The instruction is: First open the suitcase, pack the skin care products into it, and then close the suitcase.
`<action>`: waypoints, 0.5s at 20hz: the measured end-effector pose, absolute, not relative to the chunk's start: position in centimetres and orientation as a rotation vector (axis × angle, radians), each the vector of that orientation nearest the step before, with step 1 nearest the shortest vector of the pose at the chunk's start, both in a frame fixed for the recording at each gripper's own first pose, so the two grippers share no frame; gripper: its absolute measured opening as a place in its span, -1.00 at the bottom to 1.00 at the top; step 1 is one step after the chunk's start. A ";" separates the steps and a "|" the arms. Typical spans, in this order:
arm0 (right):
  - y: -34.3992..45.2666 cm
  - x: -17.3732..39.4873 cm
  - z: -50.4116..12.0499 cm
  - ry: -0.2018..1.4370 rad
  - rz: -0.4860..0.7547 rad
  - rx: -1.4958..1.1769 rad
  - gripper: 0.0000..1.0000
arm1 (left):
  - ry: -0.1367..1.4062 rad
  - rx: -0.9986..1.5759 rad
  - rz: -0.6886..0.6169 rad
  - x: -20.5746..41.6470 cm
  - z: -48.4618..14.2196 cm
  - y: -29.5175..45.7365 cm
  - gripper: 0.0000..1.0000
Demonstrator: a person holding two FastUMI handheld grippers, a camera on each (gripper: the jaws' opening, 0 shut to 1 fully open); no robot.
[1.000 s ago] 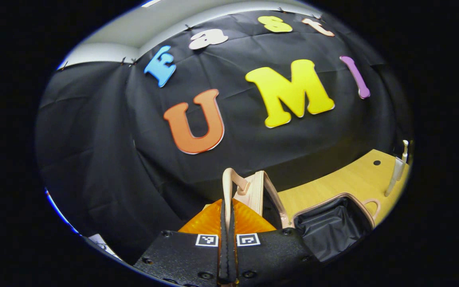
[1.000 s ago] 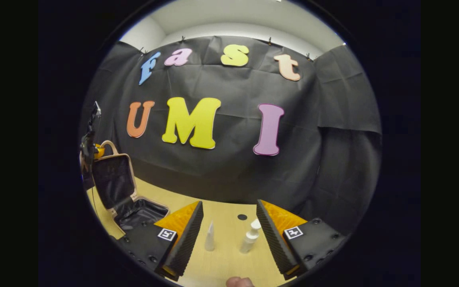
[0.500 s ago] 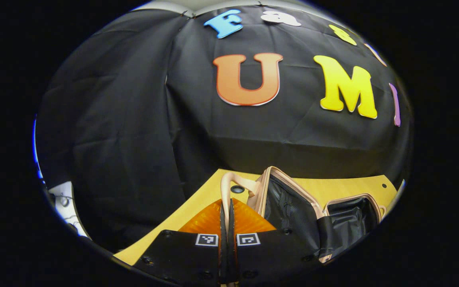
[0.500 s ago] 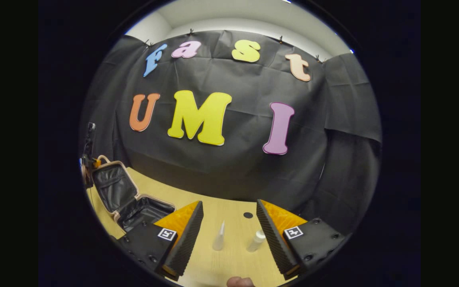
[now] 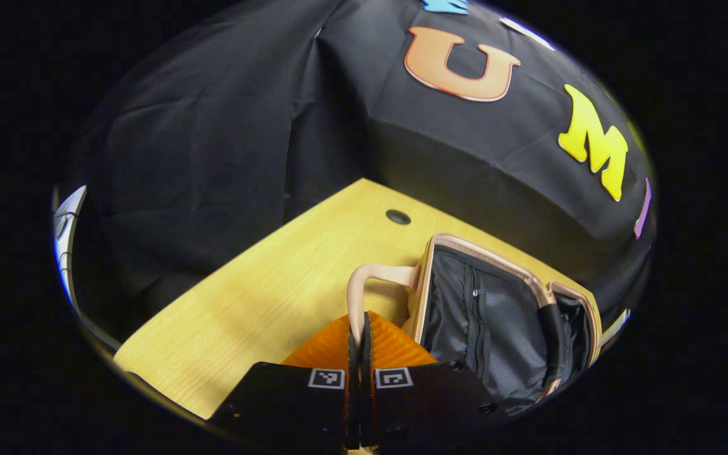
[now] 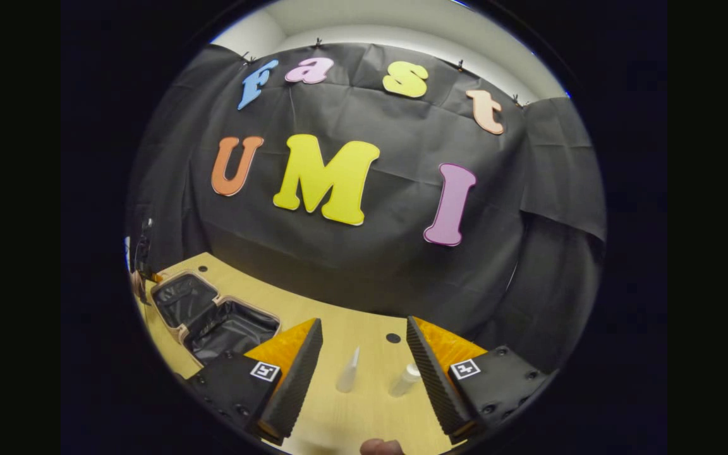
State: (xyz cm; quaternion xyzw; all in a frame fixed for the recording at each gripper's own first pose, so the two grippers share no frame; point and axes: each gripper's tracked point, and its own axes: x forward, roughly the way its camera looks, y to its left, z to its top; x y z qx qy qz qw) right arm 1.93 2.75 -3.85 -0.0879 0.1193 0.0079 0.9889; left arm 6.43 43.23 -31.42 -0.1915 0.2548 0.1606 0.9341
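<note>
**Currently: suitcase lid on a pinched handle**

Left gripper (image 5: 360, 335): we have it clamped on the handle (image 5: 370, 278) of the suitcase lid (image 5: 484, 316), which lies nearly flat on the table (image 5: 263, 297).
Right gripper (image 6: 359, 354): we hold it spread wide, grasping nothing, above the tube (image 6: 348, 370) and the pump bottle (image 6: 405, 379), both standing well apart from the suitcase (image 6: 212, 316).
Risks, as we judge them: letting go early lets the lid drop and jolt the case; pulling on drags it sideways; a hurried right-hand descent tips either slim bottle.

Suitcase (image 6: 212, 316) lies open on table (image 6: 364, 417), probably left of two bottles (image 6: 347, 373).
</note>
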 end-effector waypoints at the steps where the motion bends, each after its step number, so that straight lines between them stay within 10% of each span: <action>1: 2.8 1.9 -3.9 0.238 0.013 -0.165 0.58 | 0.552 -0.391 0.344 6.1 -31.7 43.4 -0.88; 5: 2.8 1.7 -4.0 0.237 0.022 -0.148 0.56 | 0.583 -0.287 0.414 5.3 -31.6 45.1 -0.47; 6: 2.7 1.6 -4.0 0.236 0.020 -0.141 0.58 | 0.571 -0.272 0.421 5.3 -30.8 45.2 0.24; 7: 2.5 1.6 -3.8 0.231 0.018 -0.133 0.58 | 0.545 -0.261 0.420 5.3 -29.5 45.0 0.10; 10: 1.7 1.7 -3.9 0.221 0.012 -0.106 0.58 | 0.473 -0.236 0.407 5.4 -25.0 42.8 0.98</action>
